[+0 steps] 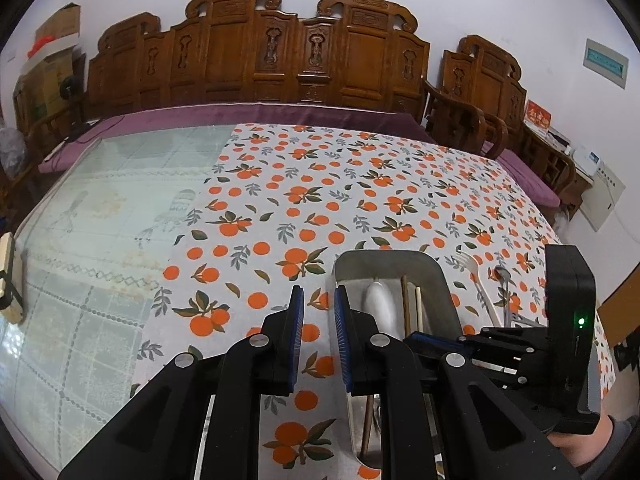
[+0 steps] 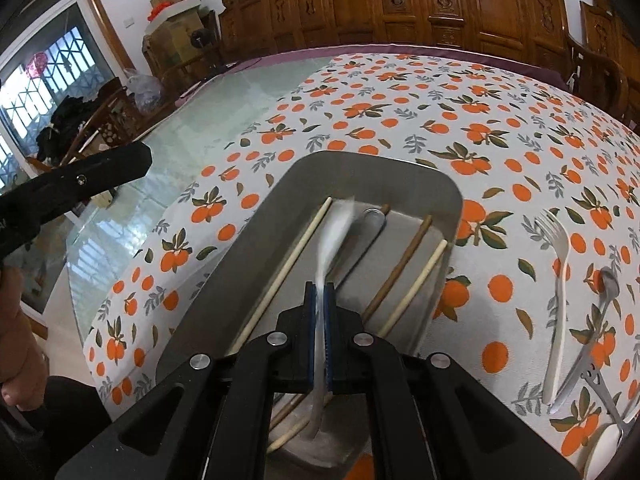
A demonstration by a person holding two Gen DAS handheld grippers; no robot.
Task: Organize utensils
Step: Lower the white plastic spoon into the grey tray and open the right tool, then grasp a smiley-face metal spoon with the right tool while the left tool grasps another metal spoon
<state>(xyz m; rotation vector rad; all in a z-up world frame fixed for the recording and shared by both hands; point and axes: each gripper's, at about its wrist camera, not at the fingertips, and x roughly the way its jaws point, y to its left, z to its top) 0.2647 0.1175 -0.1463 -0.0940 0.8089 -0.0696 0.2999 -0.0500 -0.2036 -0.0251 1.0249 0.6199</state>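
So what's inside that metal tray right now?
In the metal tray: pale chopsticks, brown chopsticks, a metal spoon, and a blurred white utensil clamped by the right hand-held gripper. That gripper covers the tray's near end.

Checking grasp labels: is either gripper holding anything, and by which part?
The right gripper pinches a white plastic spoon by its handle, bowl over the metal tray. The left gripper holds nothing.

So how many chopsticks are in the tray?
4 that I can see, all in the metal tray: one pale at the left, a brown and pale pair at the right, one brown tip mostly hidden.
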